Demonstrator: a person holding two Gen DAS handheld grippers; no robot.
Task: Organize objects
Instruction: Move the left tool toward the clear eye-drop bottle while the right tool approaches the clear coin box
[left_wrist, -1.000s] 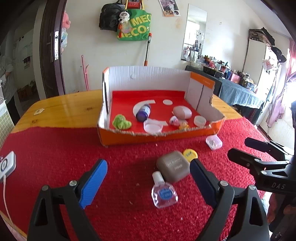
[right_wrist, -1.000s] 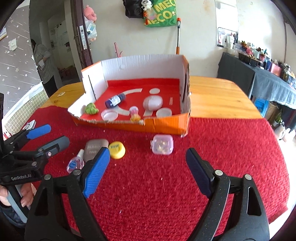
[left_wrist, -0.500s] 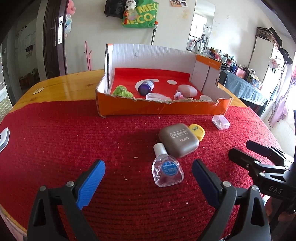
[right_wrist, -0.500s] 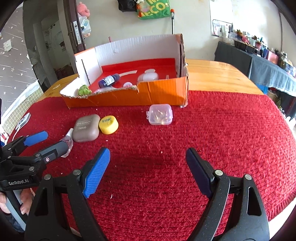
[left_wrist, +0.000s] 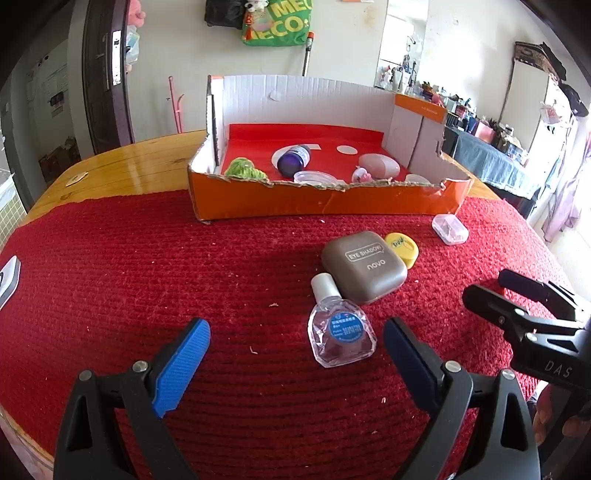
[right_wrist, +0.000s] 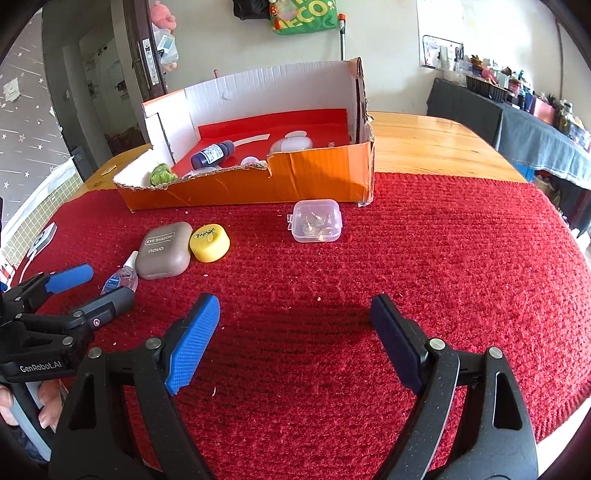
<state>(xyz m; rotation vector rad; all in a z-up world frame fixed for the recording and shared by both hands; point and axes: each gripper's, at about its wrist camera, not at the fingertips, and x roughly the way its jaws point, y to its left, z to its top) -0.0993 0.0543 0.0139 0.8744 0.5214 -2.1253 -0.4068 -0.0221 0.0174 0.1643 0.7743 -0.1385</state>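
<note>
On the red cloth (left_wrist: 147, 266) lie a clear eye-drop bottle (left_wrist: 340, 328) (right_wrist: 121, 277), a brown eye-shadow case (left_wrist: 364, 266) (right_wrist: 163, 254), a yellow round tin (left_wrist: 402, 249) (right_wrist: 209, 242) and a small clear plastic box (left_wrist: 450, 229) (right_wrist: 316, 220). My left gripper (left_wrist: 295, 354) hovers open just short of the bottle, which sits near its right finger. My right gripper (right_wrist: 293, 332) stands open over bare cloth, nothing between its fingers. The orange cardboard box (left_wrist: 325, 201) (right_wrist: 258, 184) behind holds a purple bottle (left_wrist: 293, 158), a green ball (left_wrist: 243, 170) and several small items.
A white device with a cable (left_wrist: 9, 280) lies at the cloth's left edge. Wooden tabletop (right_wrist: 424, 144) shows beyond the cloth. A dark-covered side table with clutter (right_wrist: 517, 122) stands at the right. A person's fingers (right_wrist: 22, 402) hold the left gripper's handle.
Both grippers have sunk toward the cloth and tipped further down; the loose items now look nearer and larger. Neither gripper's opening has changed, and nothing was touched.
</note>
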